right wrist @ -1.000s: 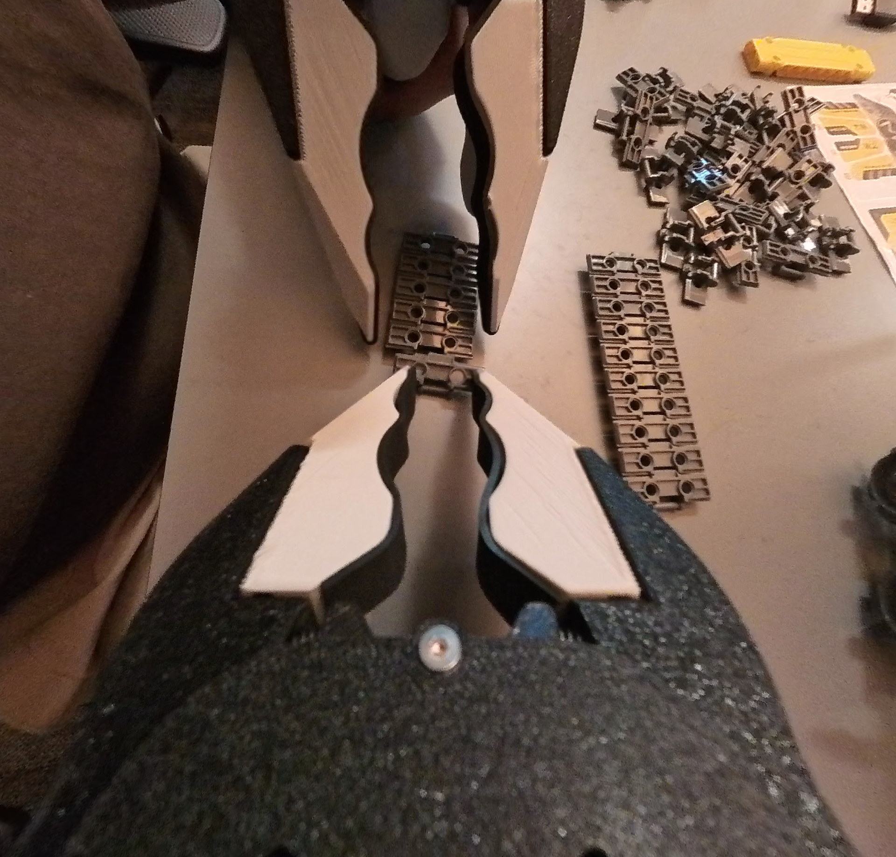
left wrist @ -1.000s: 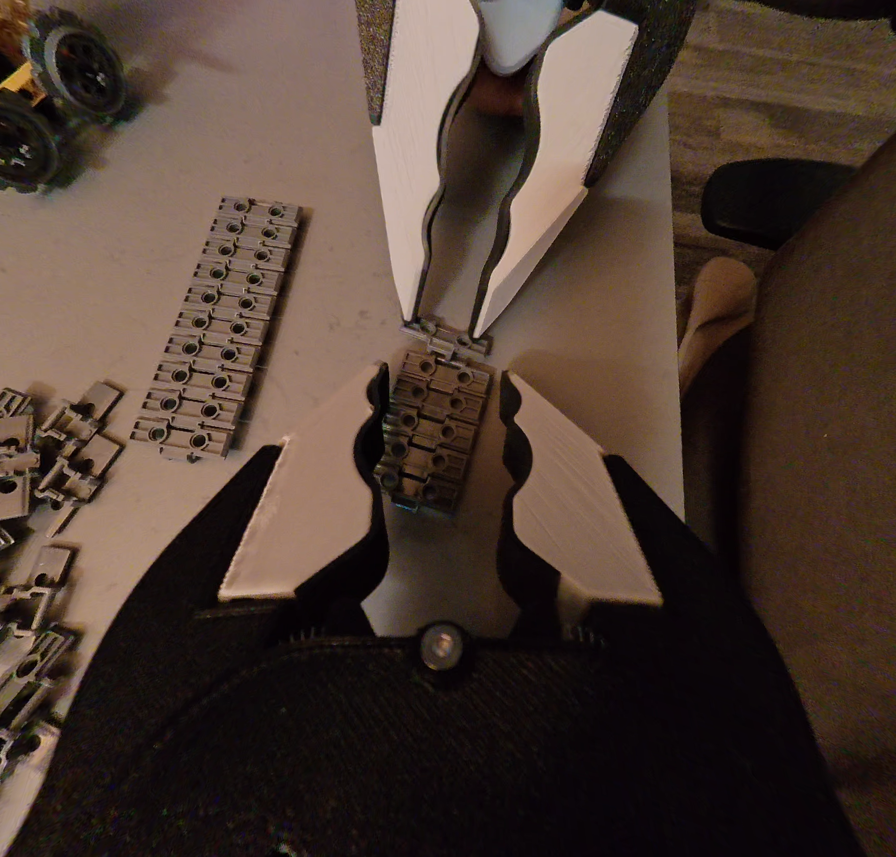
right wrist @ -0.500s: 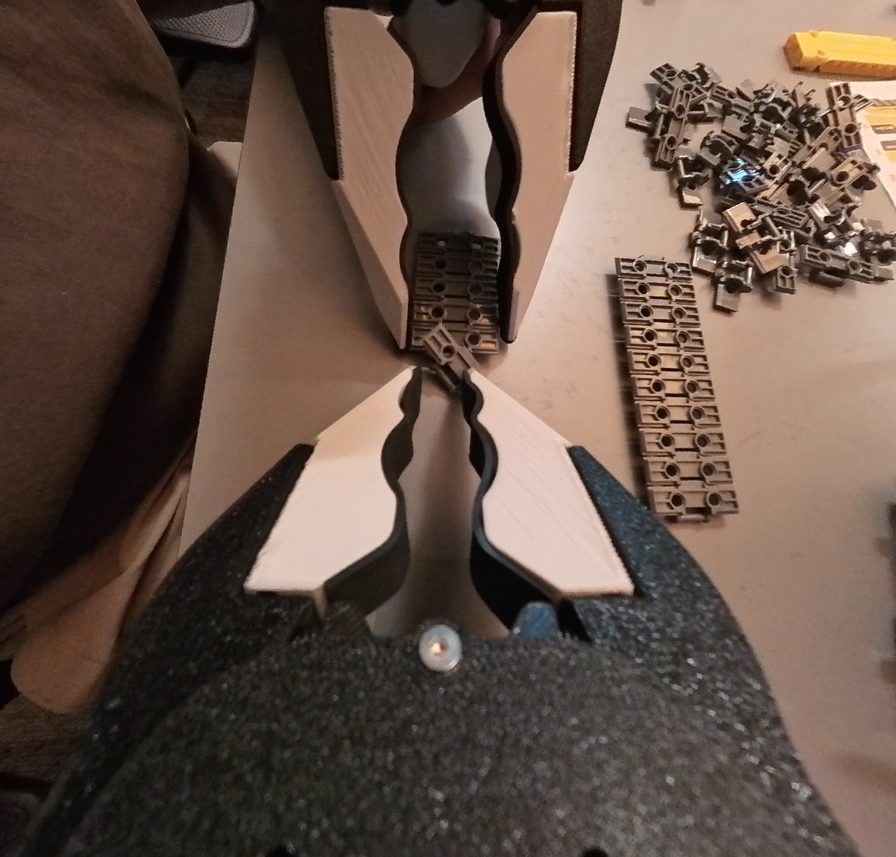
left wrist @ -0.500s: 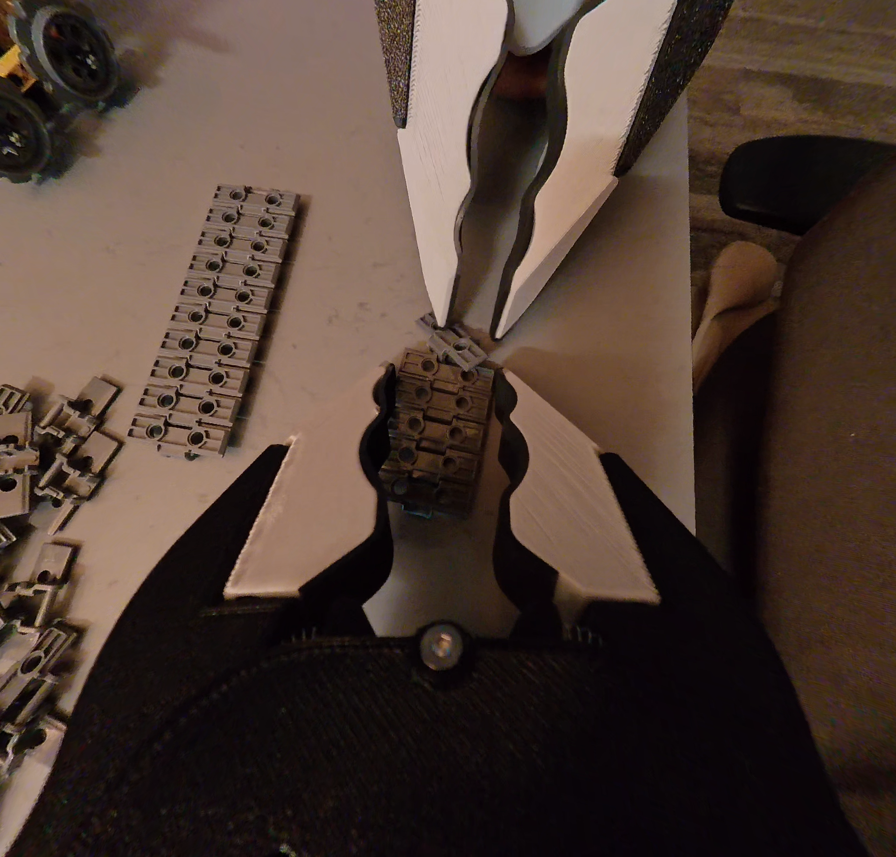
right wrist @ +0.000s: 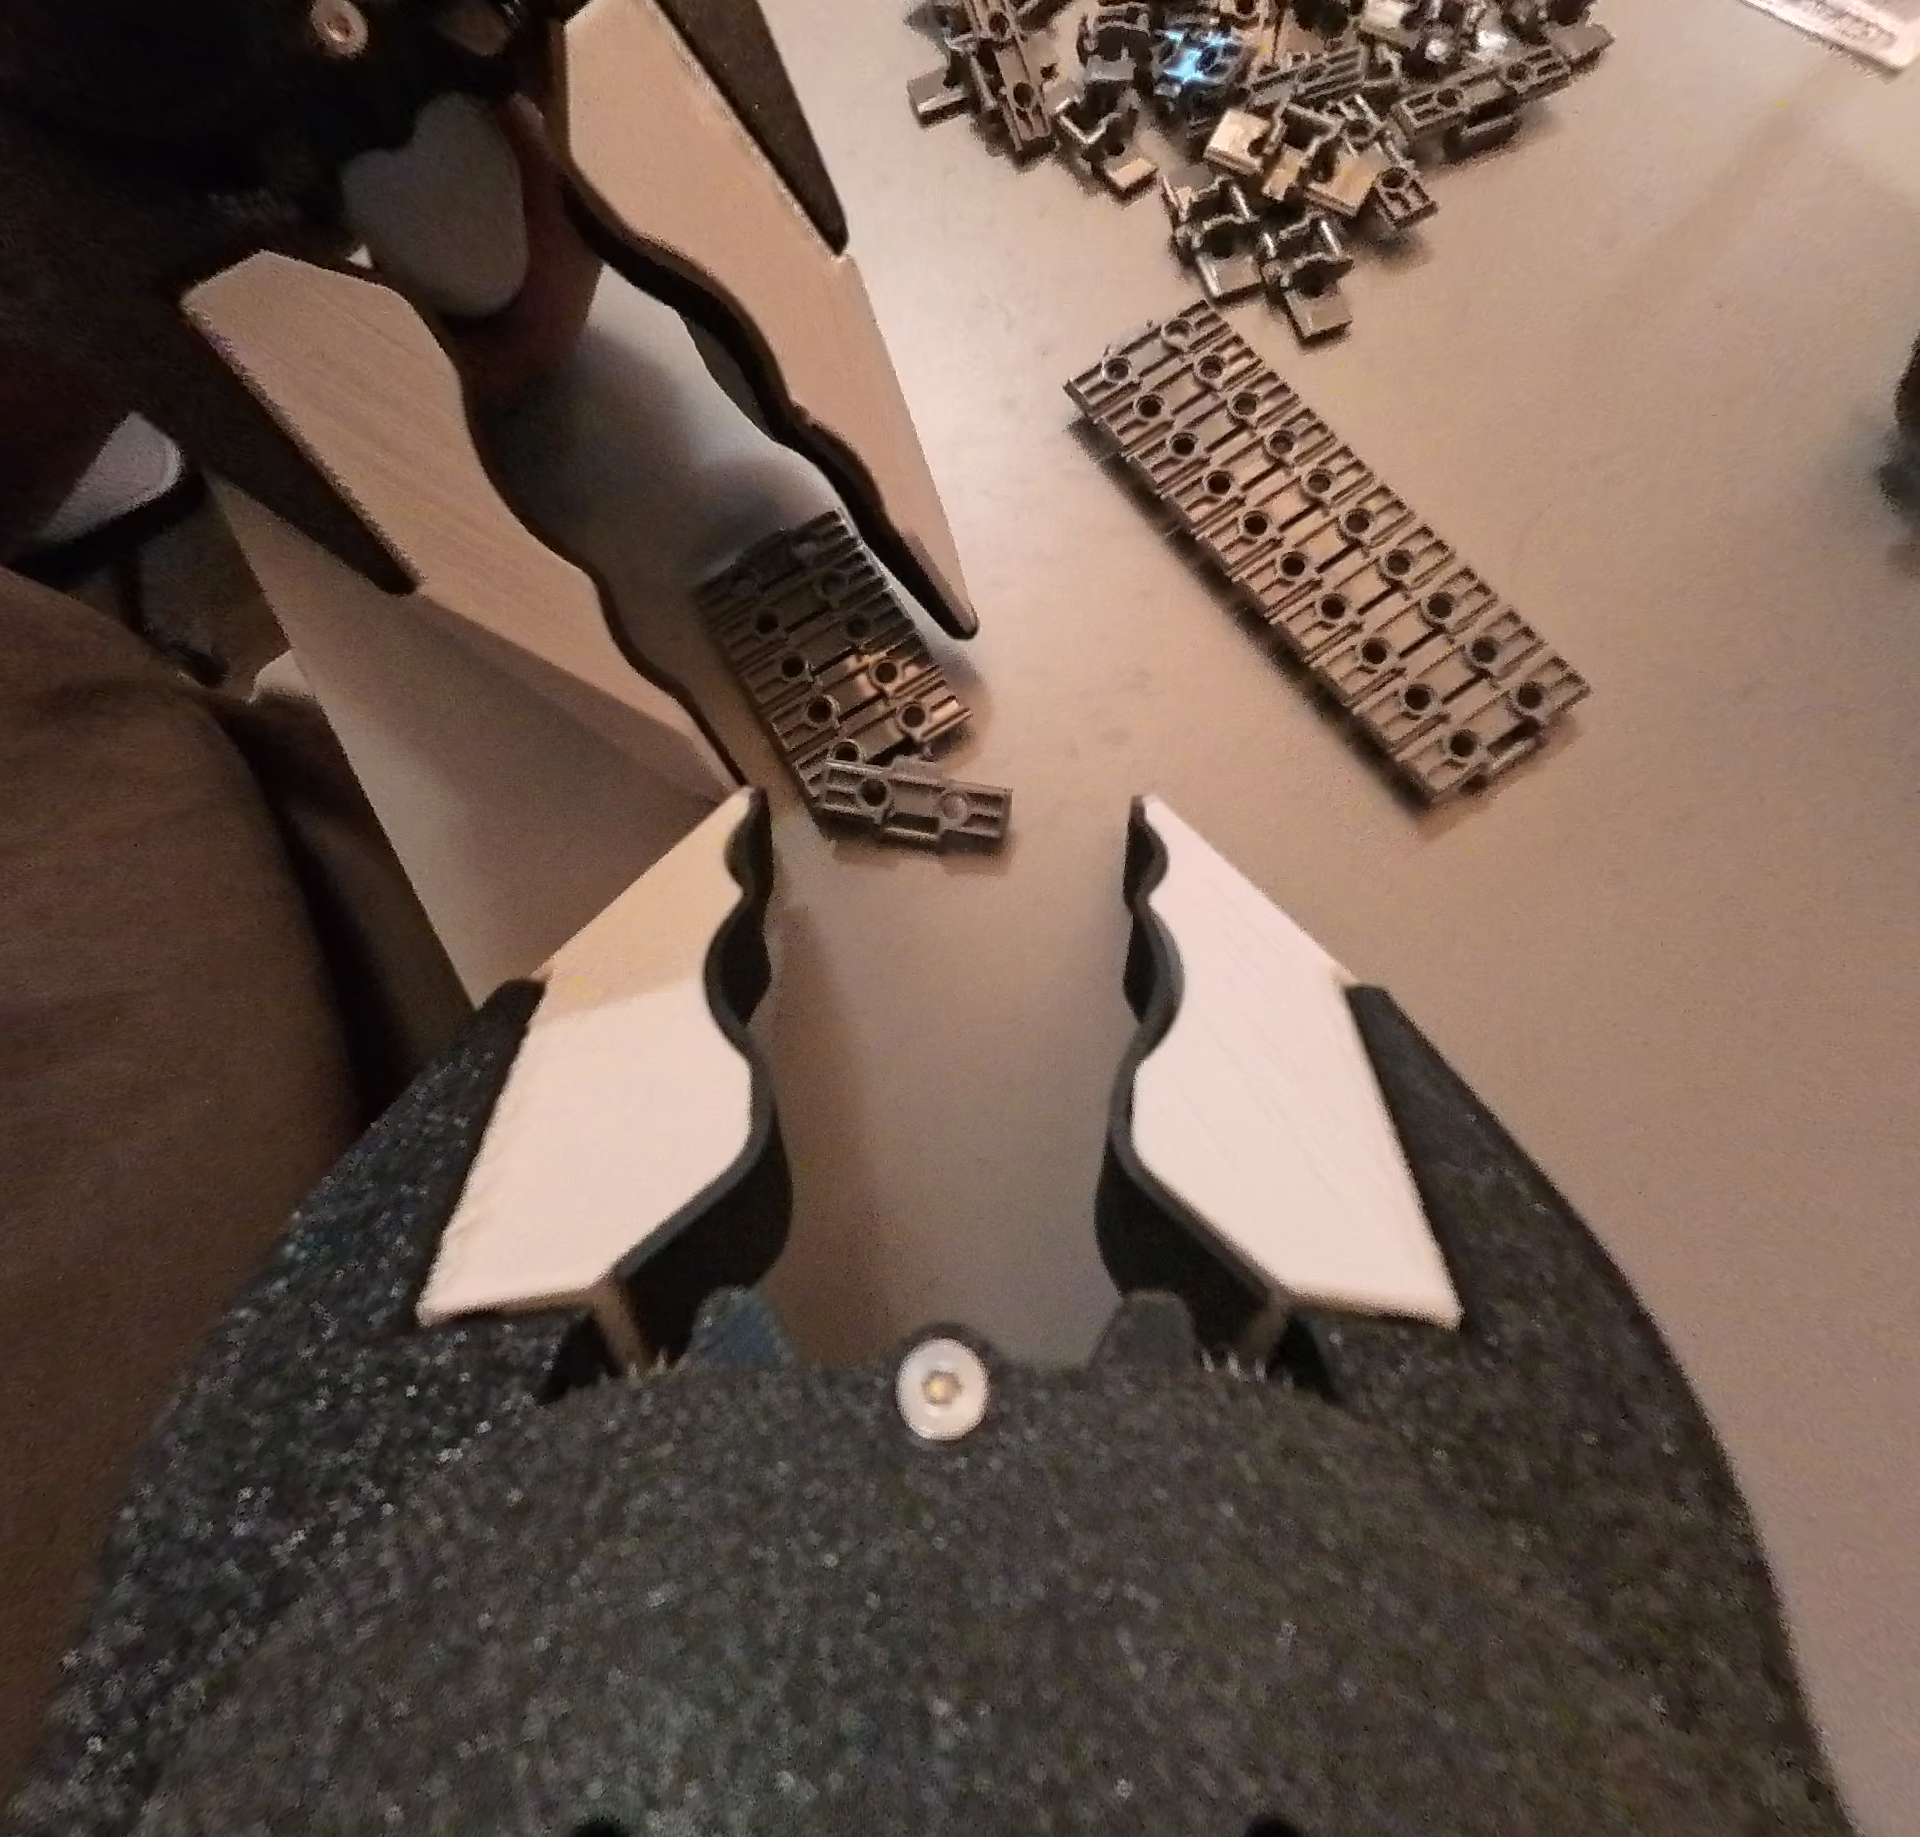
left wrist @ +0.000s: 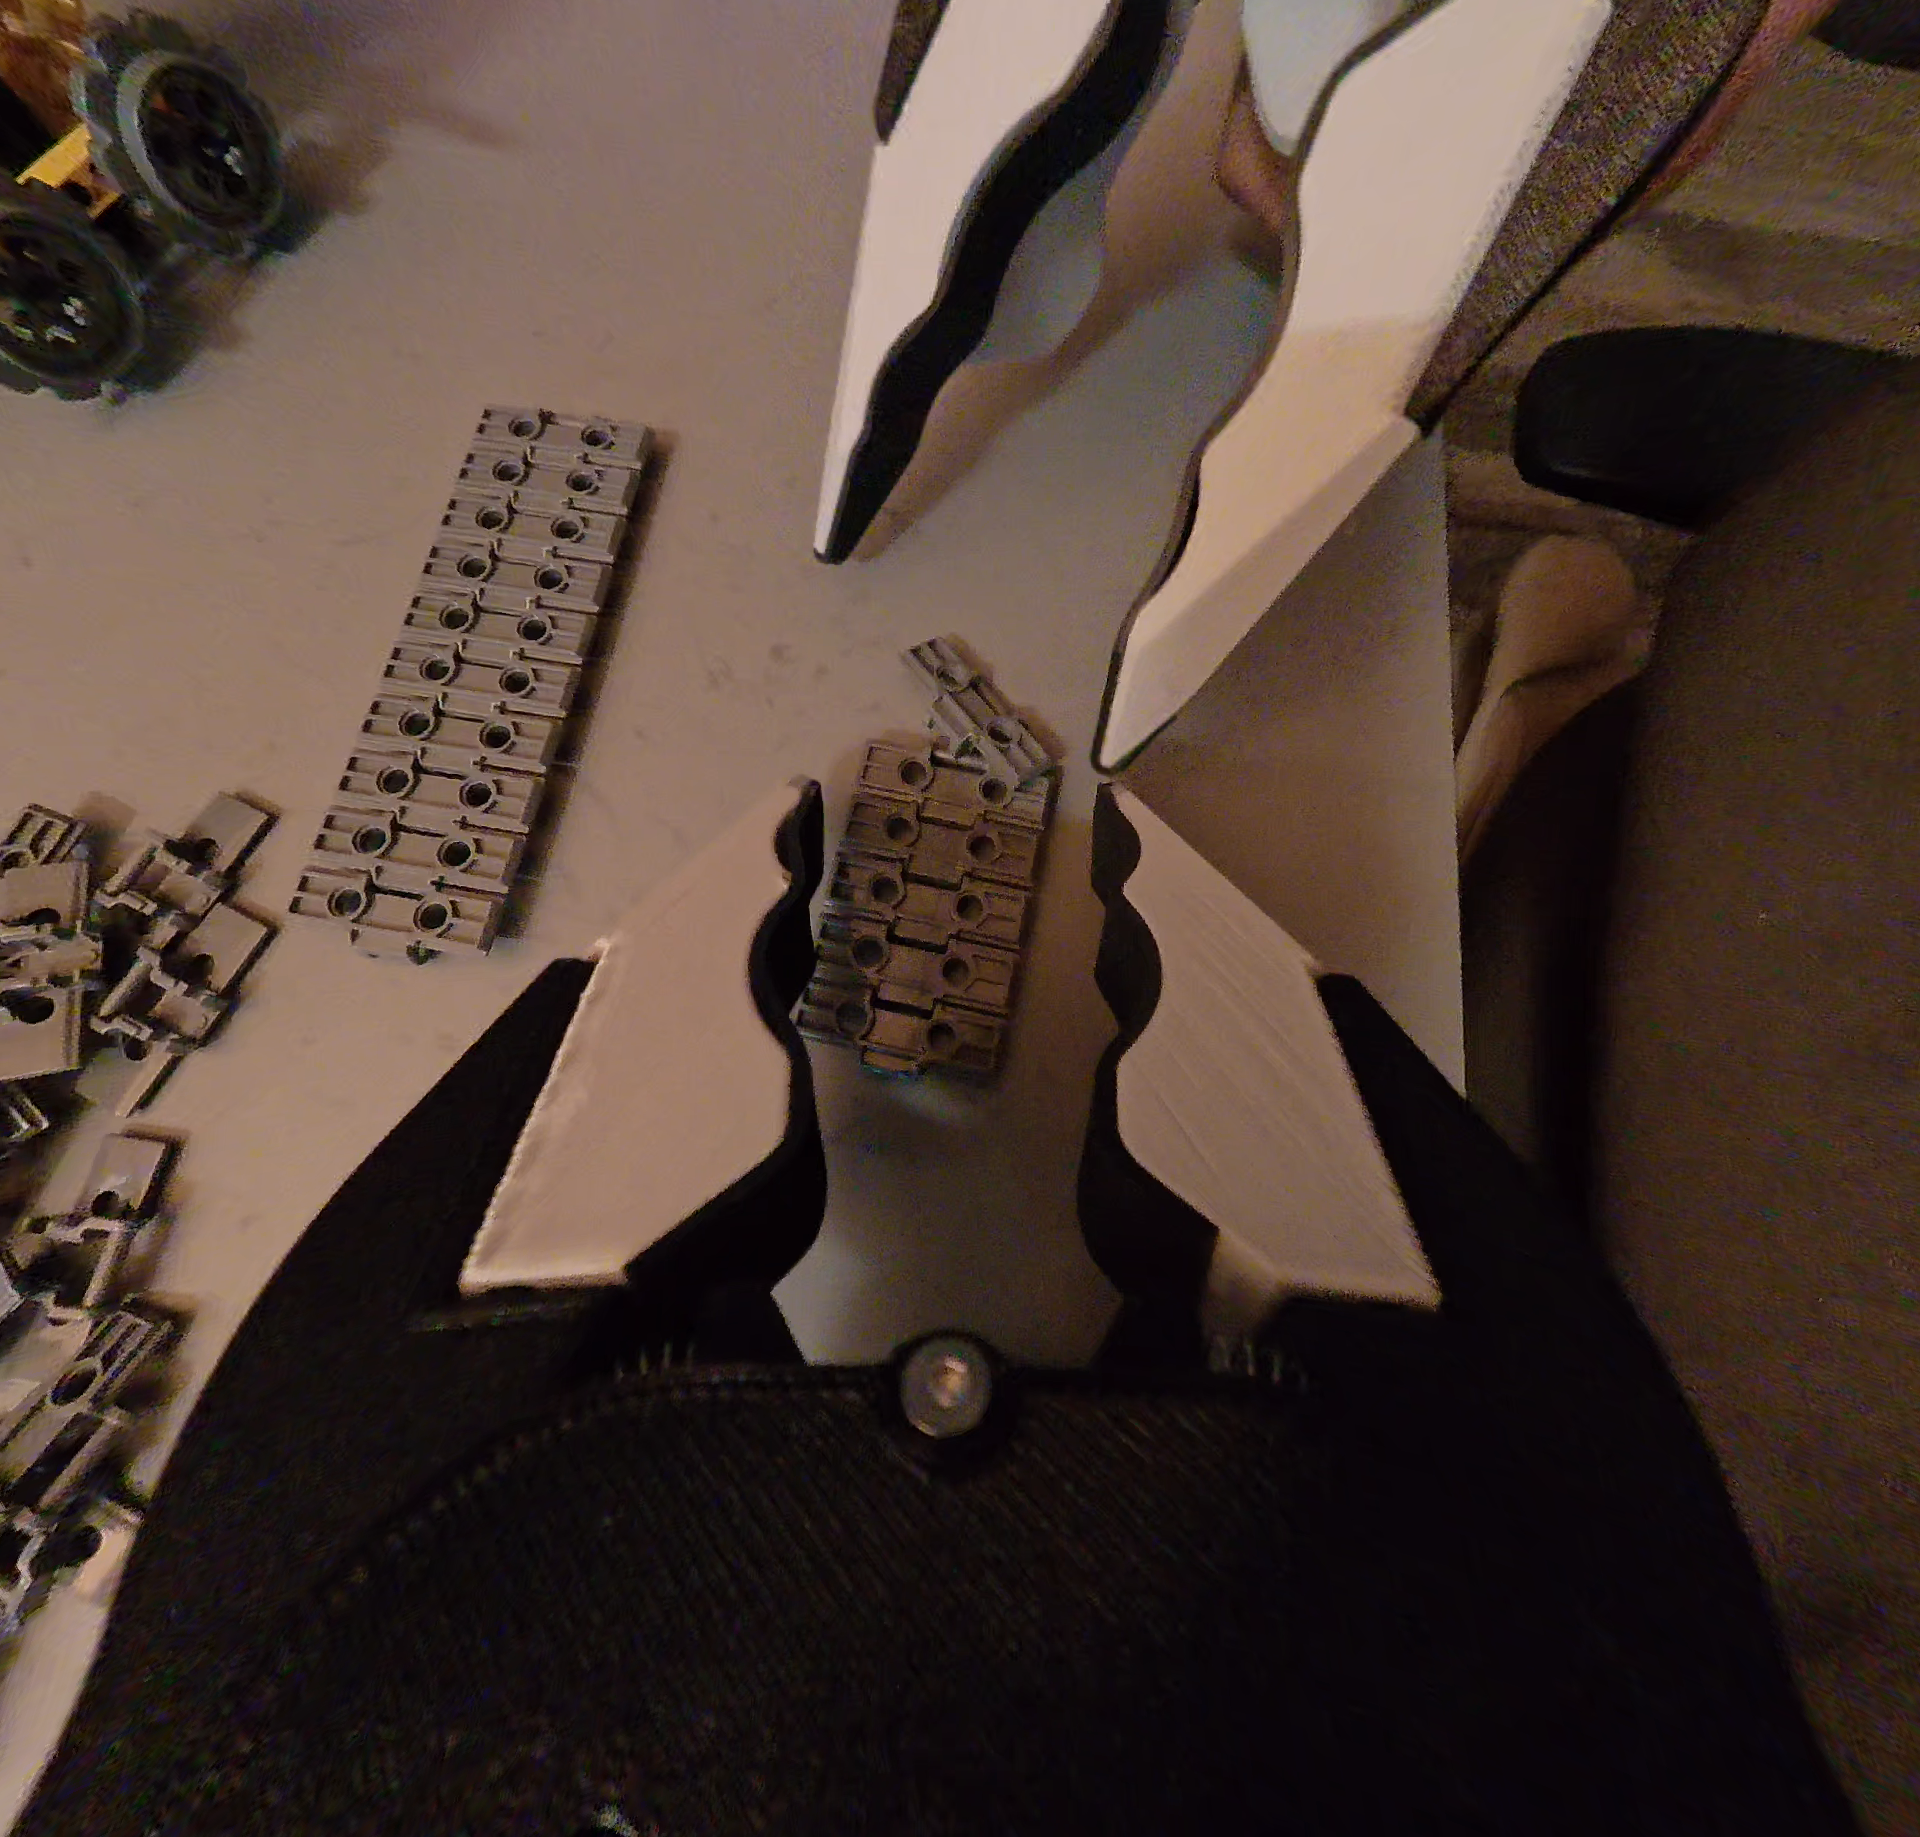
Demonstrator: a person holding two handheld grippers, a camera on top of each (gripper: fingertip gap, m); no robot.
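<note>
A short grey track strip (left wrist: 925, 914) lies flat on the table between the fingers of my left gripper (left wrist: 956, 811). The gripper is open, and there is a gap on the strip's right side. A single grey track link (left wrist: 977, 712) lies skewed at the strip's far end, touching it. My right gripper (left wrist: 977, 649) hovers open just beyond the link, holding nothing. In the right wrist view, my right gripper (right wrist: 945, 805) is open and empty. The link (right wrist: 914, 800) lies just ahead of its left fingertip, the short strip (right wrist: 831, 655) behind it, and my left gripper (right wrist: 844, 696) straddles that strip.
A longer assembled track strip (left wrist: 468, 686) (right wrist: 1330, 582) lies beside the short one. A pile of loose grey links (left wrist: 83, 956) (right wrist: 1247, 73) lies farther off. Black wheels (left wrist: 125, 229) stand at the far left. The table edge (left wrist: 1444, 852) and a chair armrest (left wrist: 1662, 416) are to the right. Left and right tips are no more than a few centimetres apart.
My right gripper opened, let go of the single link and pulled back. The link now lies crooked against the short strip. My left gripper opened wider around the strip.
</note>
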